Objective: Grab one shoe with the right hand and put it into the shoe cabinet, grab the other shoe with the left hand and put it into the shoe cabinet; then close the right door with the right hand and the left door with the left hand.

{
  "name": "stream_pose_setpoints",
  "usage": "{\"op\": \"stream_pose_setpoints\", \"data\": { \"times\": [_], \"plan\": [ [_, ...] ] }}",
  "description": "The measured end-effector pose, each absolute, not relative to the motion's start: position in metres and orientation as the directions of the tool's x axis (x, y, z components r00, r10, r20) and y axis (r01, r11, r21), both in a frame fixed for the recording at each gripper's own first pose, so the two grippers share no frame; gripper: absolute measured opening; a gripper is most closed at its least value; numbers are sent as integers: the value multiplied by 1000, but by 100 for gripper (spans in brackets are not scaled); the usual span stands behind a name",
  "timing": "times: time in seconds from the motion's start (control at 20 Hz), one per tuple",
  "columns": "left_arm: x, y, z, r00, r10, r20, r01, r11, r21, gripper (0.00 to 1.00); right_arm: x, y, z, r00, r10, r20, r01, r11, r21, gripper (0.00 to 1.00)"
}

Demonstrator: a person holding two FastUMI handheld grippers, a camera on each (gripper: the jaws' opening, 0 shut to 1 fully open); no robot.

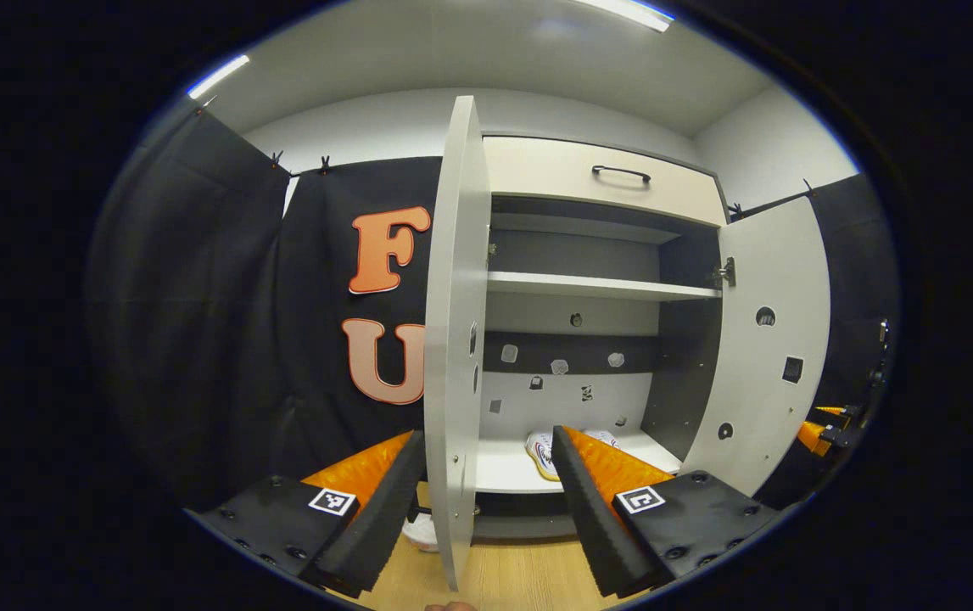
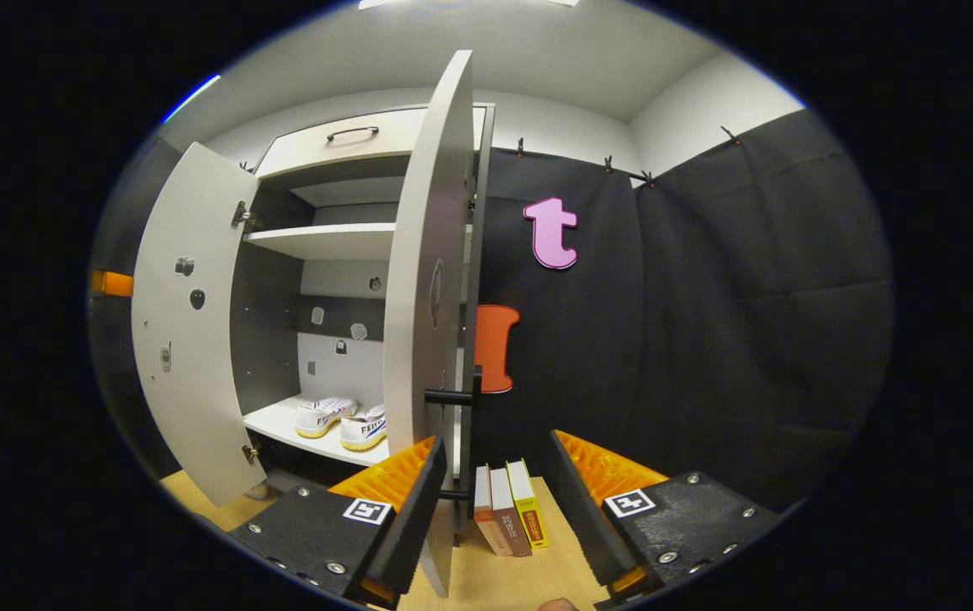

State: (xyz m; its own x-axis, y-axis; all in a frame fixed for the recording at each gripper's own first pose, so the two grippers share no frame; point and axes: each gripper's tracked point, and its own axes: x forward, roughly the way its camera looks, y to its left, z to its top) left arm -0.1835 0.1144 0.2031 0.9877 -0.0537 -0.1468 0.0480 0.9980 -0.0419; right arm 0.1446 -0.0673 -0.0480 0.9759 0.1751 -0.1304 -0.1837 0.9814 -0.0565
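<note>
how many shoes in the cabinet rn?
2. Both sit side by side on the bottom shelf: one shoe further left, the other shoe beside the right door in the right gripper view. None seen on the upper shelves.

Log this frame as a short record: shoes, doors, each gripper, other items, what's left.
shoes: both on the cabinet's bottom shelf, side by side
left door: open, its edge between the left gripper's fingers
right door: open, its edge by the right gripper
left gripper: open, empty
right gripper: open, empty
books: three, upright on the floor beside the right door
left to do: close both doors
</note>
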Motion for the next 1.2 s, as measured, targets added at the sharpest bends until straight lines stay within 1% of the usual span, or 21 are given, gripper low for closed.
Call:
{"op": "stream_pose_setpoints", "data": {
  "times": [0.05,0.15,0.4,0.5,0.55,0.6,0.7,0.75,0.8,0.85,0.9,0.95,1.0,1.1,1.15,1.2],
  "plan": [
    [-184,114,205,988,-55,-146,49,998,-39,96,143,-60,-47,973,193,-126,-201,978,-50,70],
    [-184,114,206,989,-55,-139,51,998,-33,96,140,-41,-48,964,238,-119,-243,969,-37,64],
    [-189,116,209,990,-49,-133,45,998,-35,95,141,9,-49,936,331,-120,-335,942,-17,63],
    [-193,122,211,991,-31,-132,27,999,-29,95,145,23,-50,928,354,-114,-357,934,-11,63],
    [-198,129,213,991,-23,-129,20,999,-26,96,147,30,-50,924,365,-111,-368,930,-5,57],
    [-200,135,215,992,-16,-127,13,1000,-24,95,149,37,-51,919,378,-111,-379,925,10,66],
    [-200,144,216,992,-2,-123,0,1000,-16,95,155,49,-53,914,391,-113,-389,921,36,71],
    [-200,150,217,993,7,-121,-9,1000,-14,95,159,54,-54,913,391,-113,-389,920,39,77],
    [-202,155,218,993,15,-117,-17,1000,-13,95,162,59,-54,914,391,-110,-389,920,42,81],
    [-203,161,220,993,24,-116,-25,1000,-13,95,164,67,-55,911,398,-111,-395,917,47,87],
    [-204,168,220,993,31,-114,-33,999,-15,96,165,77,-55,907,408,-109,-404,913,54,88],
    [-205,175,220,993,38,-113,-40,999,-18,96,168,87,-56,903,416,-109,-413,909,55,96],
    [-207,181,220,993,43,-114,-46,999,-22,95,174,92,-58,910,401,-108,-398,916,42,91],
    [-209,194,217,992,56,-117,-59,998,-24,95,189,96,-59,935,342,-94,-346,938,-21,93],
    [-209,200,216,991,64,-120,-67,998,-21,95,192,106,-60,934,346,-94,-350,936,-32,93],
    [-211,208,215,990,73,-124,-76,997,-17,95,193,119,-63,931,352,-101,-357,934,-31,98]
  ]
}}
